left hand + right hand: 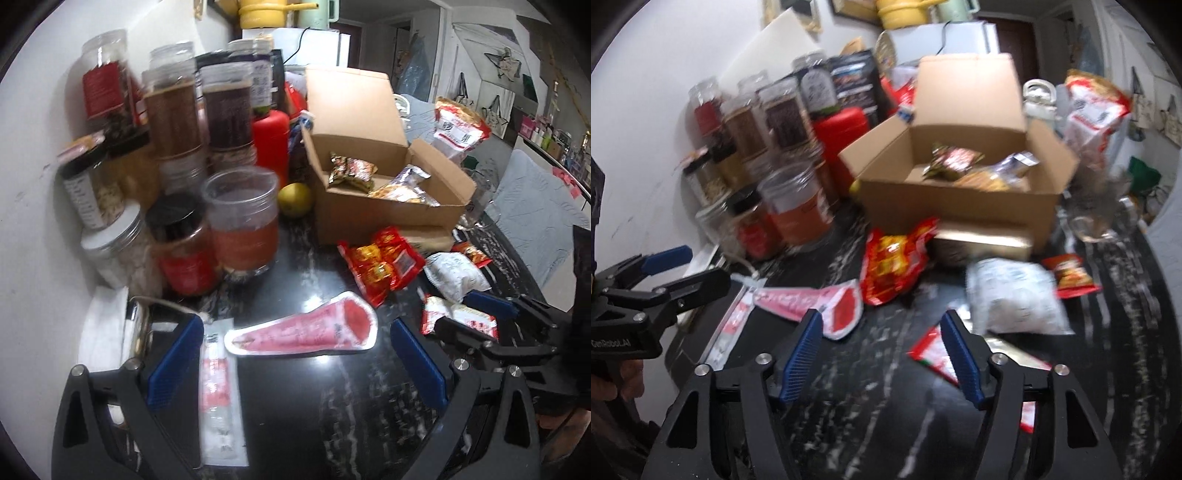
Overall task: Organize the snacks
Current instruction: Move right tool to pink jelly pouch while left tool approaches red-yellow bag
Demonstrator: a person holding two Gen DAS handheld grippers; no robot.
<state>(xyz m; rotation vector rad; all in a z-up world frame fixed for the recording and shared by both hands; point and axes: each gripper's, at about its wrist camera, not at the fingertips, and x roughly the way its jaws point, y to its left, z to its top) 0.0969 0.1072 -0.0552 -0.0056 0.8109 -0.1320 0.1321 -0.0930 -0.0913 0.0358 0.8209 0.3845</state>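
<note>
On the black marble table (pixel 295 424) lies a pink cone-shaped snack packet (pixel 306 332) (pixel 812 299), just ahead of my open left gripper (pixel 295 354) (pixel 683 271) and level with its fingertips. My right gripper (pixel 882 332) (pixel 476 317) is open over bare tabletop, and a red-and-white packet (pixel 934 354) (pixel 458 317) lies by its right finger. Beyond are a red snack bag (pixel 380 266) (pixel 897 262), a white bag (pixel 454 275) (pixel 1015 295) and a small red packet (pixel 1071 275). An open cardboard box (pixel 388 210) (pixel 960 206) behind them holds several packets (pixel 351 170).
Several jars (pixel 240 221) (pixel 798 210) crowd the left side against the wall. A red bottle (pixel 271 144) and a yellow-green fruit (pixel 295 199) stand beside the box. A long sachet strip (pixel 218 387) lies by my left finger. A large bag (pixel 1093 110) stands behind the box.
</note>
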